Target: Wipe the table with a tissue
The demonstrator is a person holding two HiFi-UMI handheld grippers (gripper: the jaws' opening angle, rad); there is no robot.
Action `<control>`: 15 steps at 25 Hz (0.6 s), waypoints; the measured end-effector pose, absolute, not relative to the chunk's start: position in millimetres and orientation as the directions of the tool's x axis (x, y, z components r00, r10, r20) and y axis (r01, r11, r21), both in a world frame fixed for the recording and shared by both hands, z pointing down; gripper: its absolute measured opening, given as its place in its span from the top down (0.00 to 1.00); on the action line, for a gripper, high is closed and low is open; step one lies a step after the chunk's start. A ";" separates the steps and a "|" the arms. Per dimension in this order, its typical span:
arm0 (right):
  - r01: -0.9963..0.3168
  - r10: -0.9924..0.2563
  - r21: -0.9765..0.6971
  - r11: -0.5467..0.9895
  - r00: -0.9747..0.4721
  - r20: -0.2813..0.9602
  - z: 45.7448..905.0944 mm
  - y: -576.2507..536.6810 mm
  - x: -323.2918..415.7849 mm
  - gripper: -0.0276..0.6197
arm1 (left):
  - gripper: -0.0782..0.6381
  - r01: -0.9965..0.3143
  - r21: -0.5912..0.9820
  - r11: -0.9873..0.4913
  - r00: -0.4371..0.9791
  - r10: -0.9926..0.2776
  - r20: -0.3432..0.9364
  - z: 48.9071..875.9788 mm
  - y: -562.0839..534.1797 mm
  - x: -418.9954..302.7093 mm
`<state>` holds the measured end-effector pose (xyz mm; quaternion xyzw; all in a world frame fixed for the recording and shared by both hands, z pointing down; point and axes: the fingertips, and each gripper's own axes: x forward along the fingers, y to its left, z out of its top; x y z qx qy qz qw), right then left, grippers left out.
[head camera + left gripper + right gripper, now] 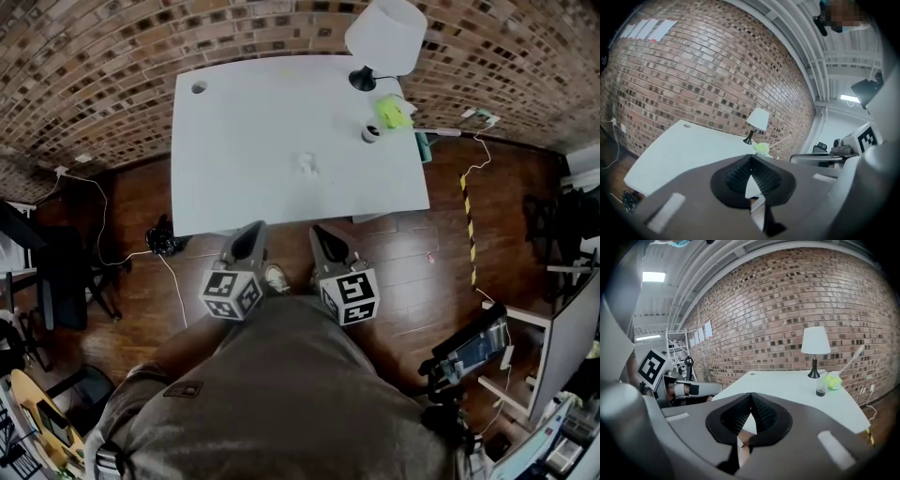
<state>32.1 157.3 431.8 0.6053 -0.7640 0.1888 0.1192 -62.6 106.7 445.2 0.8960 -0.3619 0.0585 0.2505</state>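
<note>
Left gripper [247, 240] and right gripper [325, 244] clenched, empty, short of table [234, 122]. I'd open one, pinch tissue [307, 163] before wiping.

A white rectangular table [244, 131] stands level, its smooth pale top pierced by a round hole [199, 87] near the far left corner. A small crumpled white tissue [307, 163] lies loose on the top near its middle, touched by nothing.
</note>
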 end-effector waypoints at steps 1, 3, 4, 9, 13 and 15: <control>-0.969 -0.880 -0.141 0.202 -0.243 0.409 431.3 157.8 33.2 0.94 | 0.89 -0.677 0.403 -0.616 0.732 -0.621 0.282 443.0 107.2 -61.4; -0.968 -0.882 -0.136 0.210 -0.248 0.402 427.9 158.5 35.7 0.94 | 0.89 -0.677 0.396 -0.620 0.732 -0.622 0.276 440.0 108.8 -58.3; -0.968 -0.882 -0.136 0.211 -0.248 0.400 426.5 158.9 37.4 0.94 | 0.89 -0.677 0.394 -0.621 0.732 -0.623 0.276 439.4 109.7 -56.4; -0.967 -0.883 -0.140 0.214 -0.253 0.394 424.6 158.9 47.9 0.94 | 0.89 -0.683 0.391 -0.617 0.726 -0.629 0.276 435.9 112.0 -47.2; -0.966 -0.885 -0.140 0.219 -0.257 0.389 423.1 155.8 51.9 0.94 | 0.89 -0.689 0.383 -0.616 0.722 -0.632 0.281 435.3 112.5 -43.8; -0.964 -0.882 -0.145 0.225 -0.264 0.389 423.3 155.0 53.3 0.94 | 0.89 -0.691 0.378 -0.617 0.720 -0.633 0.283 435.0 112.3 -41.1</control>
